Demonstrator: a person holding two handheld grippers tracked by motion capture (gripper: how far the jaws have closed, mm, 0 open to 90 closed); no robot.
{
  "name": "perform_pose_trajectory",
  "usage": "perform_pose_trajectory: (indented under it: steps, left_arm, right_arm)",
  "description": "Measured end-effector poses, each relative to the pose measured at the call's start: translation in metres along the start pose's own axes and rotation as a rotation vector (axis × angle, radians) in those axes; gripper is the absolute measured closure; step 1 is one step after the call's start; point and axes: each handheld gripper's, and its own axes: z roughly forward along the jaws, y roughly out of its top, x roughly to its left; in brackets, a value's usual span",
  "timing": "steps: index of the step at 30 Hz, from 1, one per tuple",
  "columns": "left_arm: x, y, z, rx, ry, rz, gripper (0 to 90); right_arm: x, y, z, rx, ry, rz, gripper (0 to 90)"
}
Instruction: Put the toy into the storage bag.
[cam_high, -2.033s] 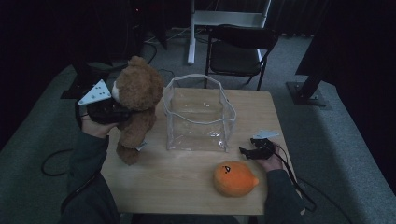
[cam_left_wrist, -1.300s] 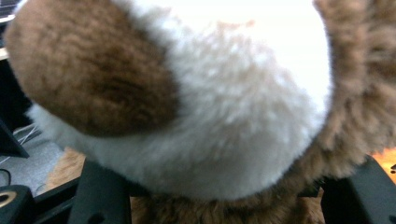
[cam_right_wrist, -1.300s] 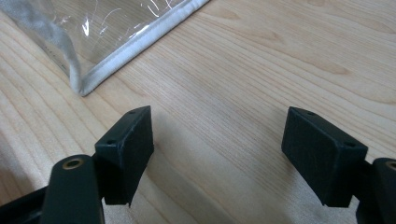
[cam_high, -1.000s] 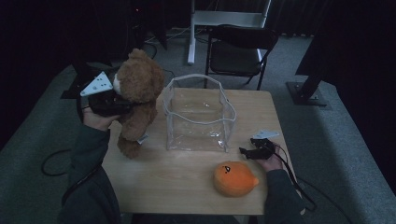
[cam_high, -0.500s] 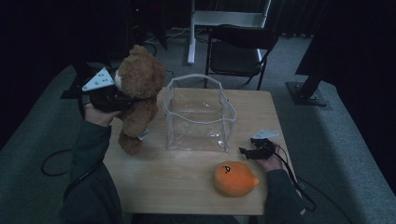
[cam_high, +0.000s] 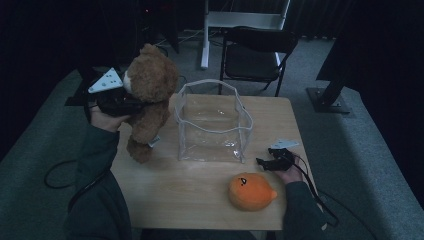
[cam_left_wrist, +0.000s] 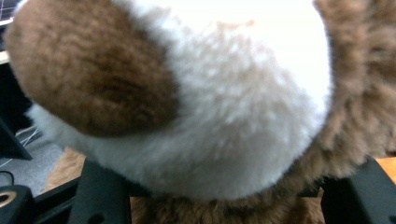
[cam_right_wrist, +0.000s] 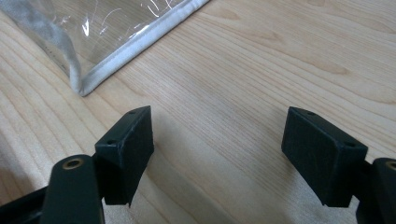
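A brown teddy bear (cam_high: 150, 95) hangs upright over the table's left side, its feet just above the wood. My left gripper (cam_high: 125, 102) is shut on the bear's neck from the left. In the left gripper view the bear's pale snout and brown fur (cam_left_wrist: 210, 102) bulge between the two black jaws. A clear plastic bag (cam_high: 214, 122) with a white rim stands open at the table's middle. My right gripper (cam_high: 264, 162) rests on the table at the right, open with nothing between its jaws. Its own view shows the bag's lower corner (cam_right_wrist: 88, 79) just ahead.
An orange plush toy (cam_high: 251, 191) lies near the front edge of the wooden table (cam_high: 200, 200), left of my right hand. A black folding chair (cam_high: 255, 55) and a white desk frame stand behind the table. A cable trails on the floor at the left.
My left gripper has lifted the teddy bear slightly higher and nearer the bag. The right gripper has stayed where it was.
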Motion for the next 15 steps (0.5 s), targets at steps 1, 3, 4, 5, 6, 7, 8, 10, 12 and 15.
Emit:
perform_pose_trajectory:
  steps: [1, 3, 4, 5, 6, 7, 8, 10, 12, 15]
  left_arm:
    - [0.0, 0.001, 0.0, -0.001, -0.001, 0.0, 40.4]
    - [0.0, 0.002, 0.0, 0.001, -0.001, 0.001, 40.4]
    - [0.0, 0.003, 0.0, -0.001, -0.002, 0.001, 40.4]
    - [0.001, 0.003, 0.0, -0.002, -0.002, 0.001, 40.4]
    - [0.001, 0.004, 0.0, -0.001, -0.002, 0.003, 40.4]
    - [0.001, 0.005, 0.001, -0.003, -0.002, 0.003, 40.4]
    - [0.001, 0.007, 0.001, -0.002, -0.002, 0.007, 40.4]
    - [0.002, 0.008, 0.001, -0.001, -0.002, 0.009, 40.4]
    - [0.002, 0.009, 0.001, -0.001, -0.002, 0.01, 40.4]
    - [0.002, 0.012, 0.002, 0.001, -0.002, 0.015, 40.4]
  right_arm:
    - [0.0, 0.0, 0.0, 0.0, 0.0, 0.0, 24.1]
    - [0.0, 0.0, 0.0, 0.0, 0.0, 0.0, 24.1]
    - [0.0, 0.0, 0.0, 0.0, 0.0, 0.0, 24.1]
    - [0.0, 0.0, 0.0, 0.0, 0.0, 0.0, 24.2]
    - [0.0, 0.0, 0.0, 0.0, 0.0, 0.0, 24.2]
    - [0.0, 0.0, 0.0, 0.0, 0.0, 0.0, 24.1]
    - [0.0, 0.0, 0.0, 0.0, 0.0, 0.0, 24.1]
    - [0.0, 0.0, 0.0, 0.0, 0.0, 0.0, 24.1]
    - [0.0, 0.0, 0.0, 0.0, 0.0, 0.0, 24.2]
    - [0.0, 0.0, 0.0, 0.0, 0.0, 0.0, 24.2]
